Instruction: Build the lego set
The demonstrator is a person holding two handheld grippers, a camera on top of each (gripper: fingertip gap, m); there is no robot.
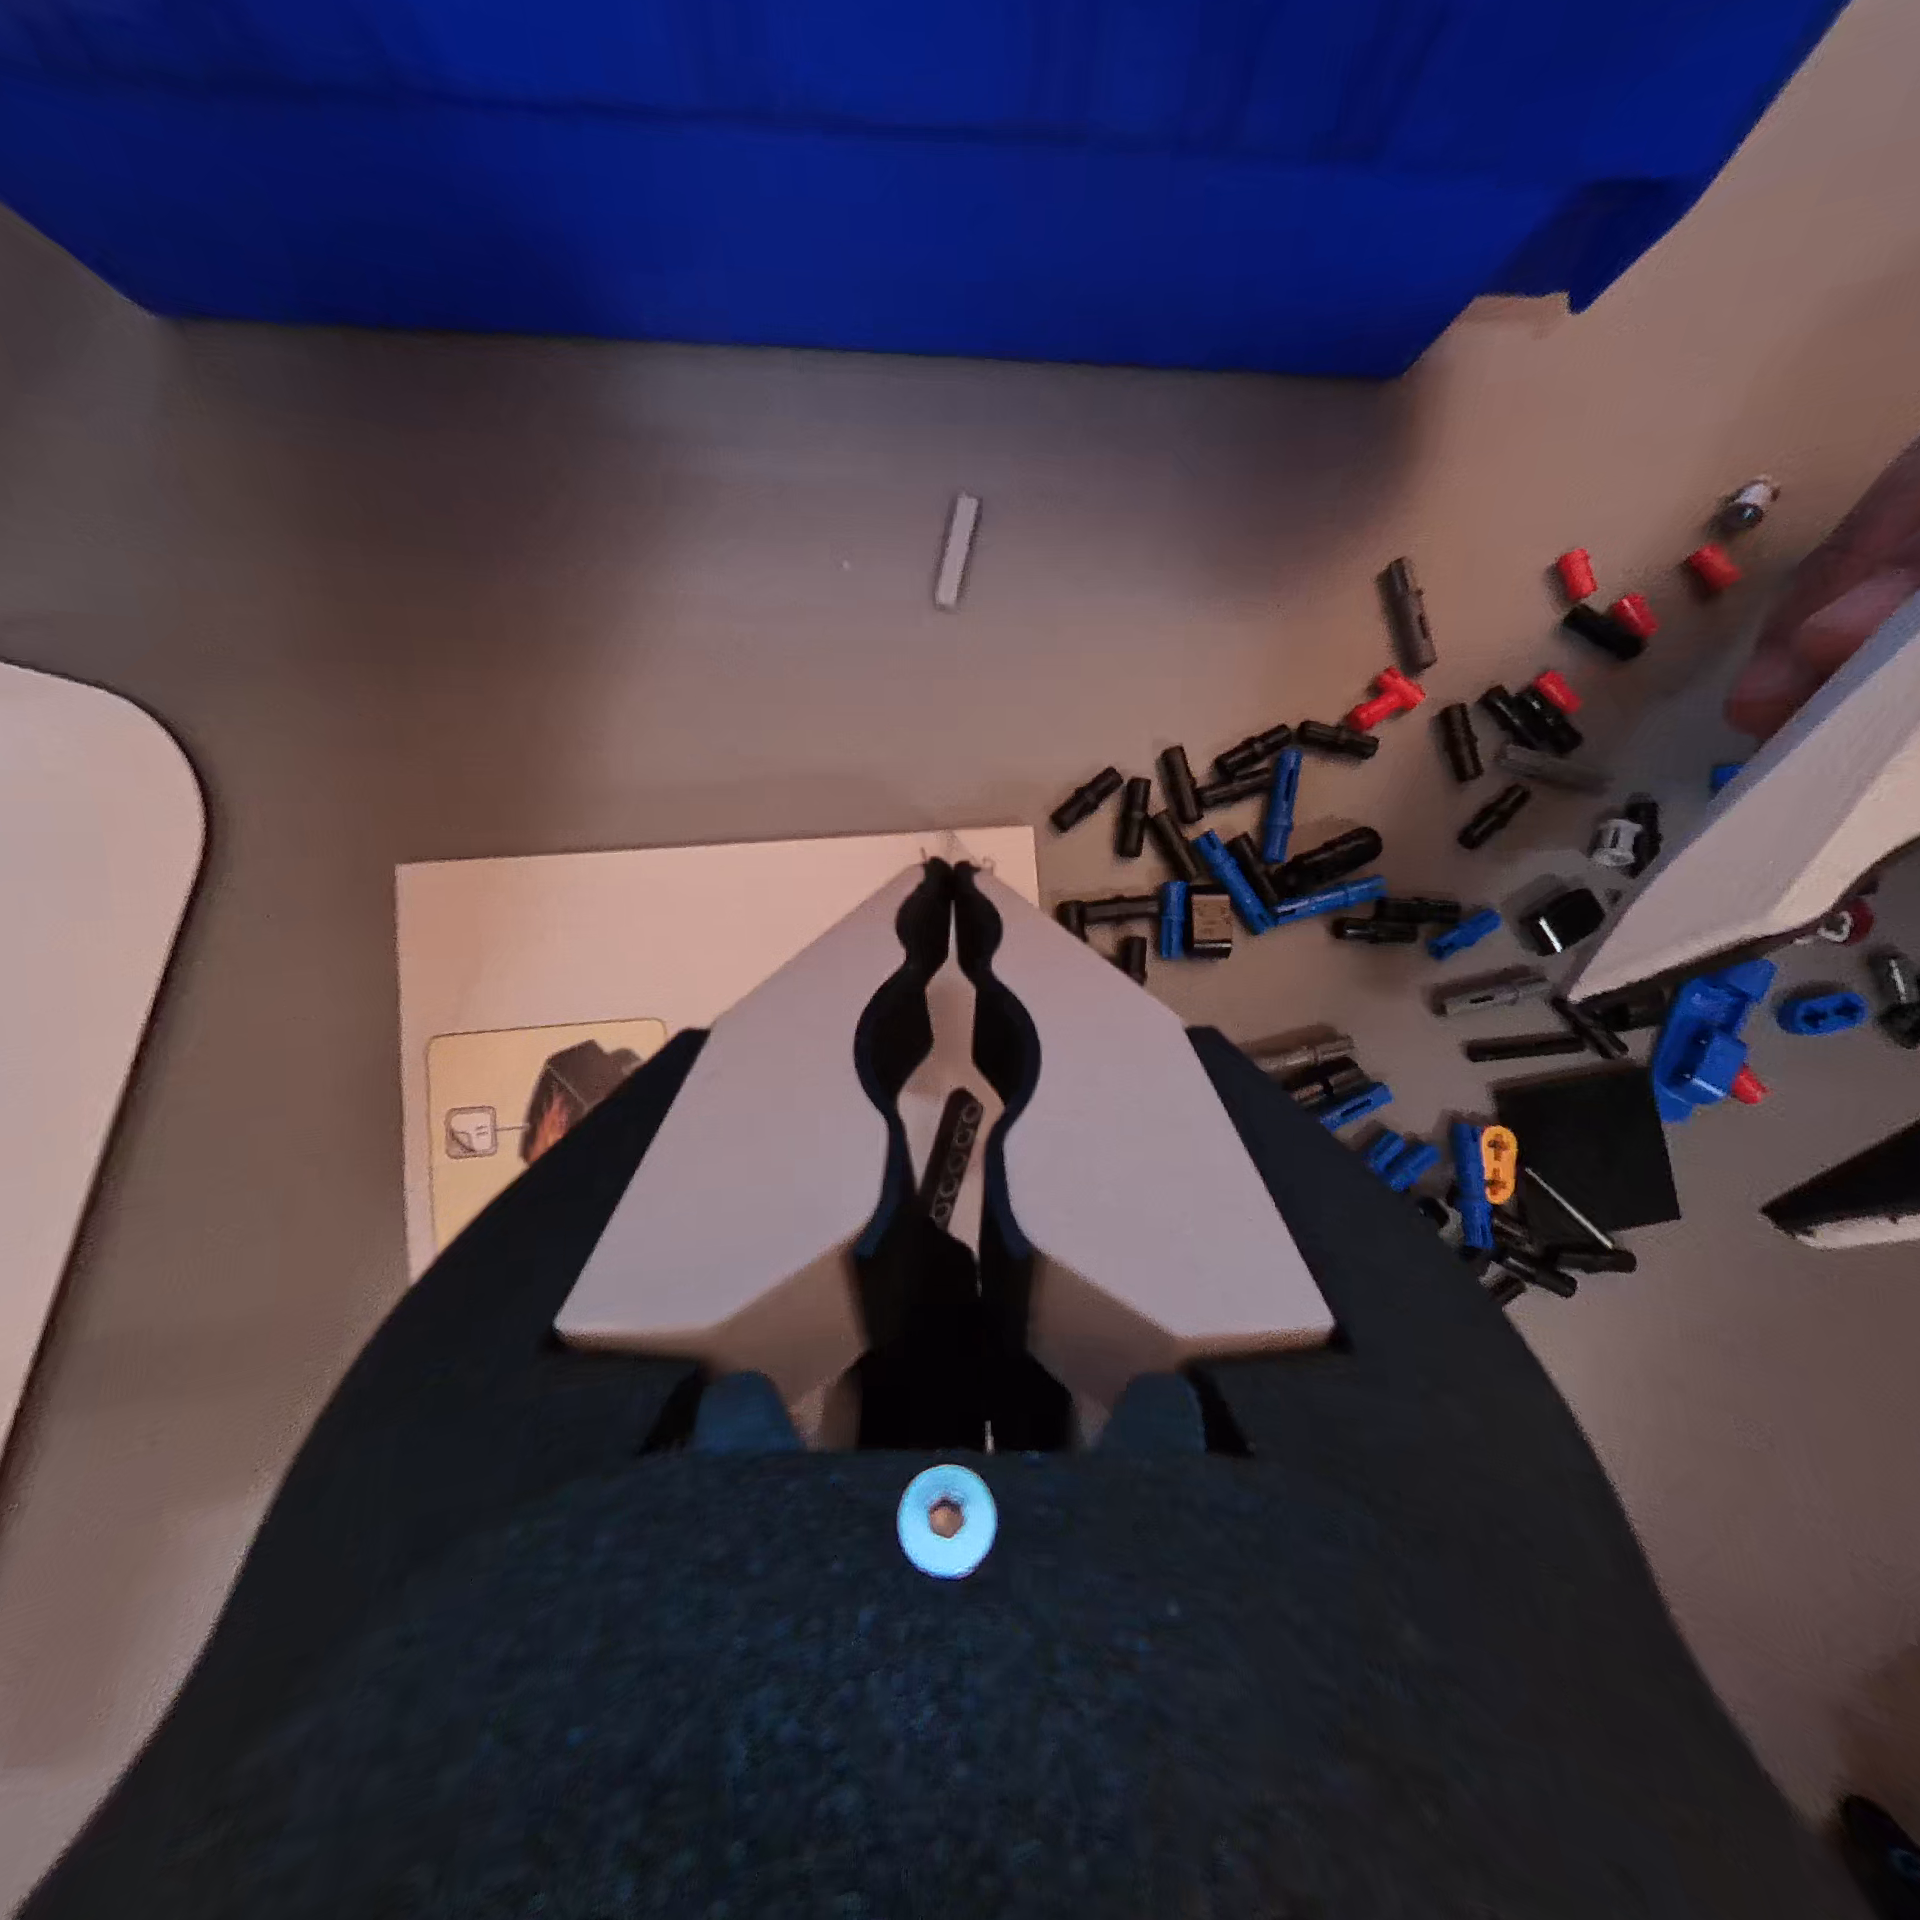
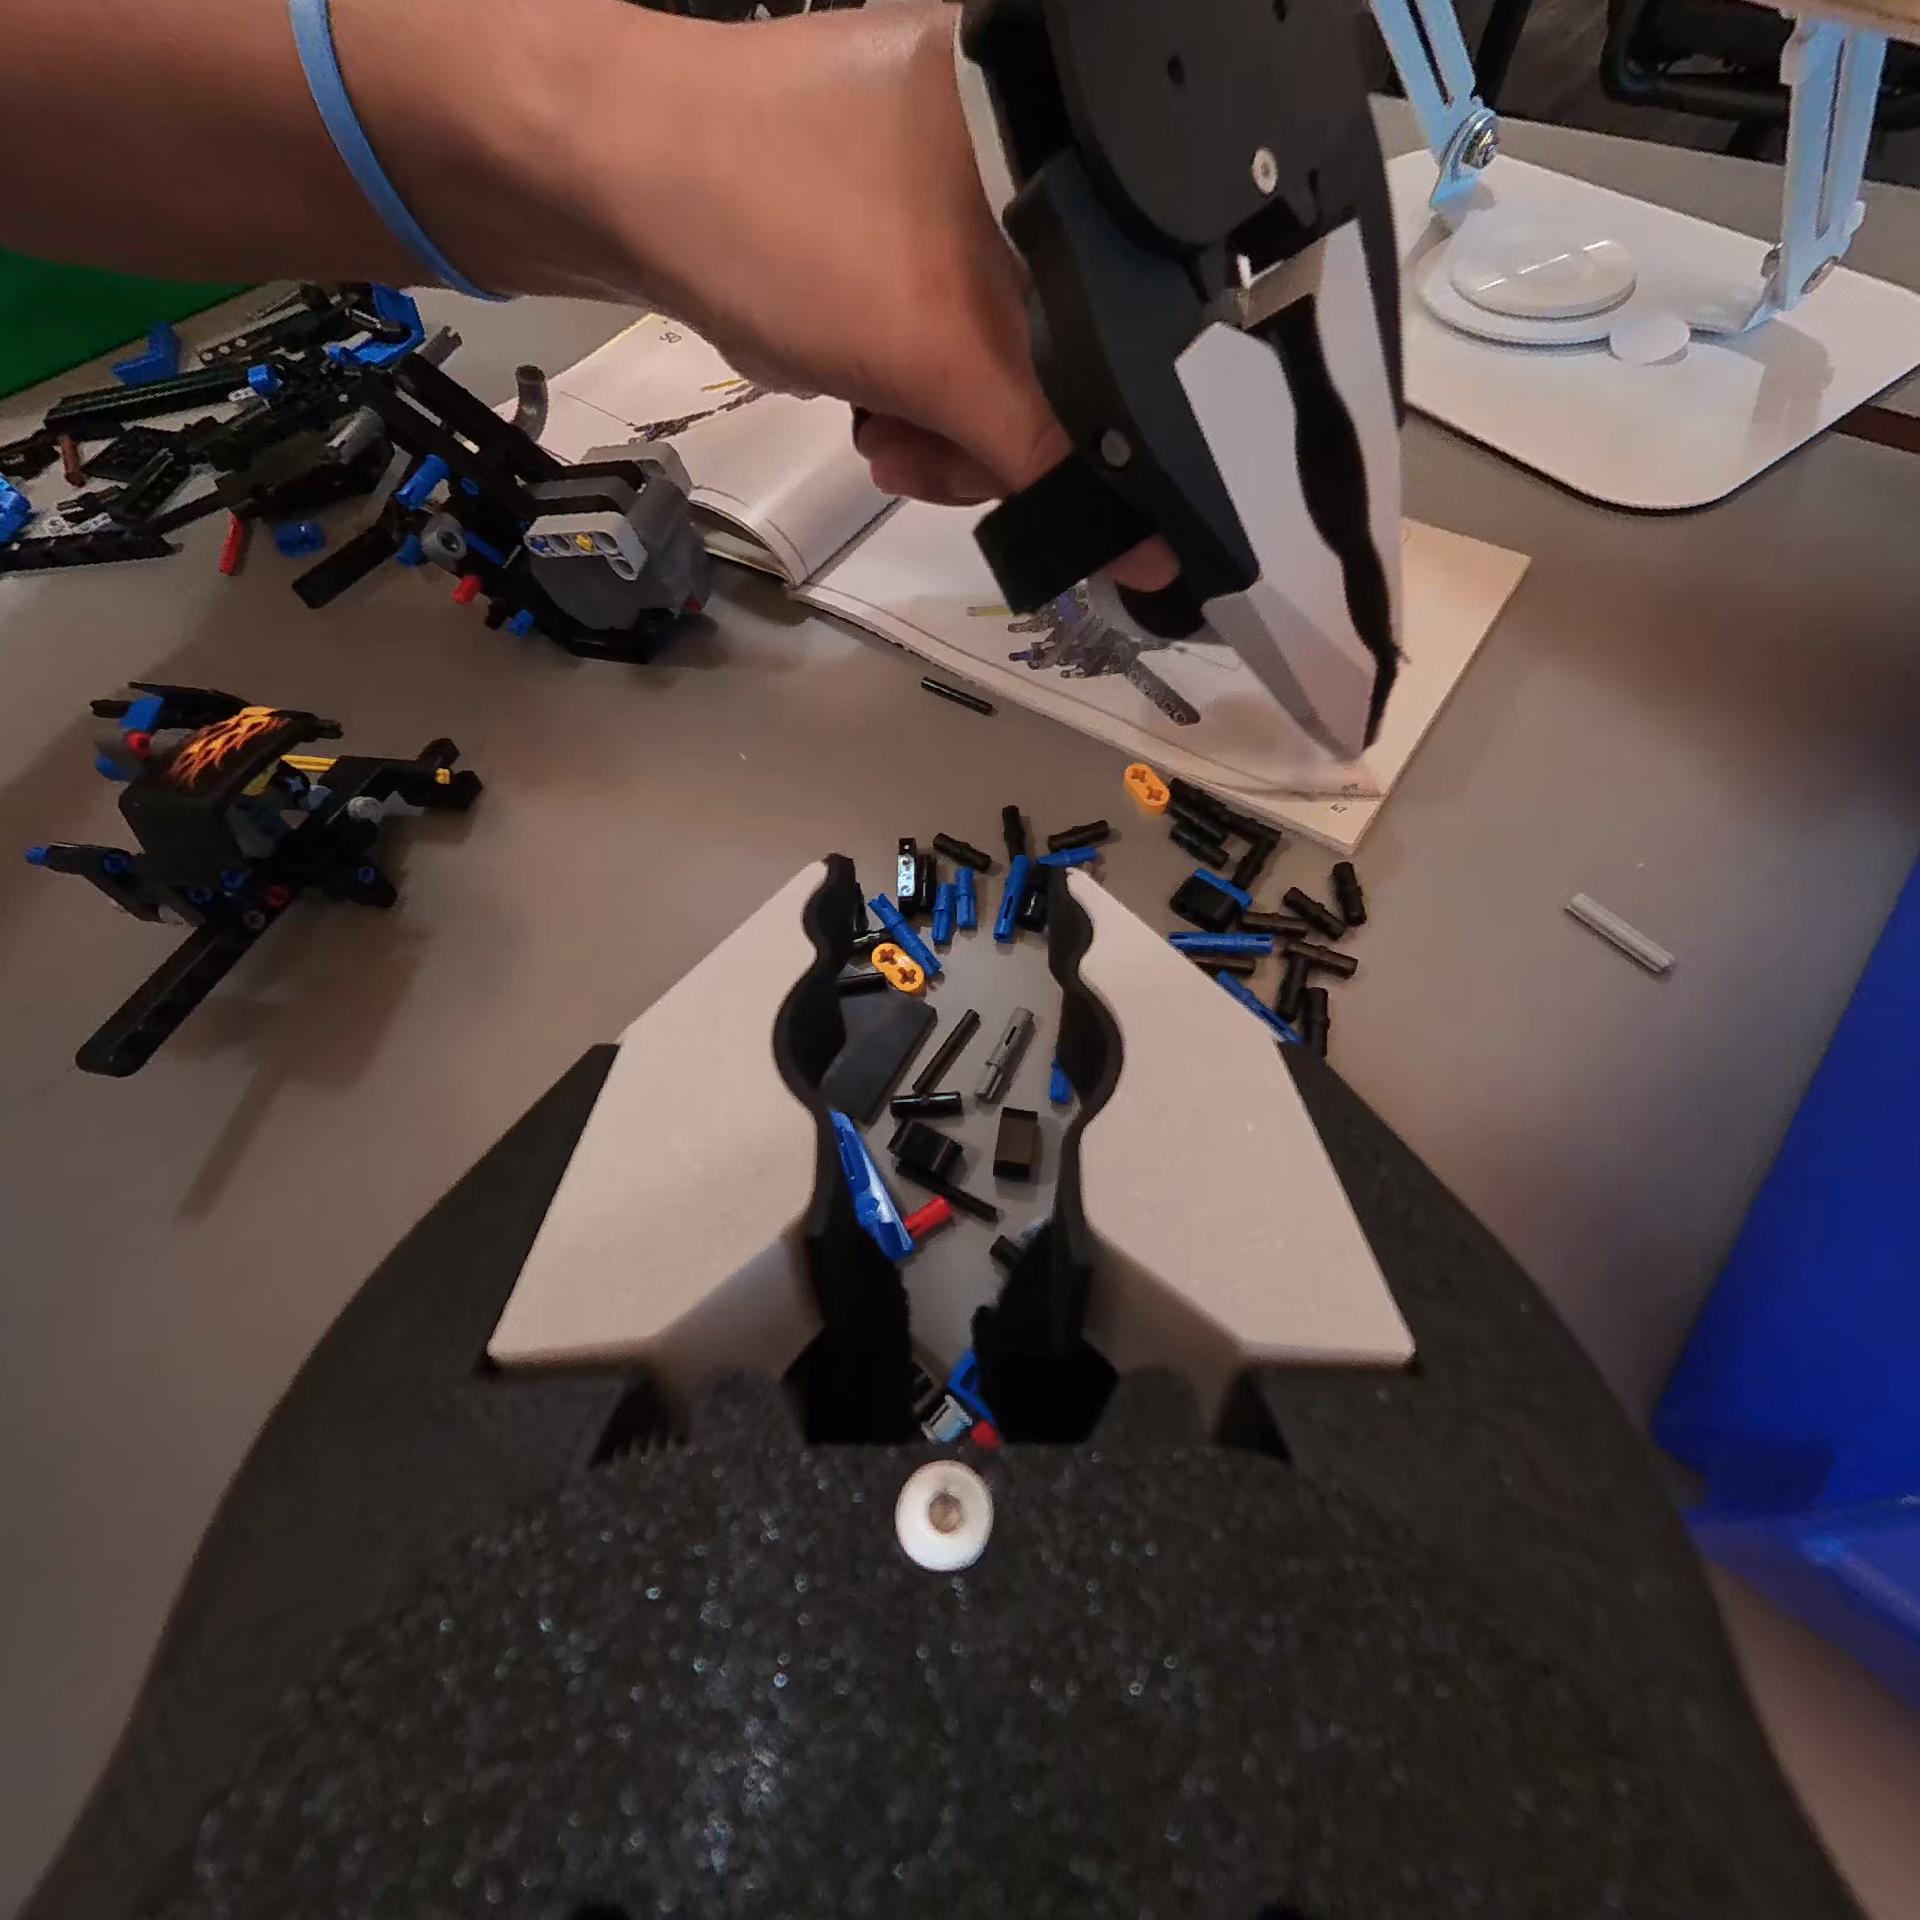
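My left gripper (image 1: 954, 873) is shut, its tips touching the open instruction booklet (image 1: 623, 935) near the page's edge. I cannot tell if a page is pinched. It also shows in the right wrist view (image 2: 1361, 727), held by a hand. My right gripper (image 2: 951, 883) is open and hovers over a pile of loose black, blue and red pins (image 2: 1039, 935). A blue piece with a red pin (image 2: 873, 1195) and a black panel (image 2: 878, 1049) lie on the table between its fingers. A right finger (image 1: 1766, 831) shows over the pile (image 1: 1299, 831) in the left wrist view.
Two part-built models stand left: a large black and grey one (image 2: 499, 488) and a smaller one with a flame sticker (image 2: 239, 810). A grey axle (image 2: 1621, 933) lies alone. A blue bin (image 2: 1818, 1247) is at the right, a white stand base (image 2: 1662, 343) behind. My hands' fingertips stand some 11 centimetres from each other. It is some 8 centimetres from my left tips to the grey axle (image 2: 1621, 933). The left camera catches it too, in the left wrist view (image 1: 954, 541).
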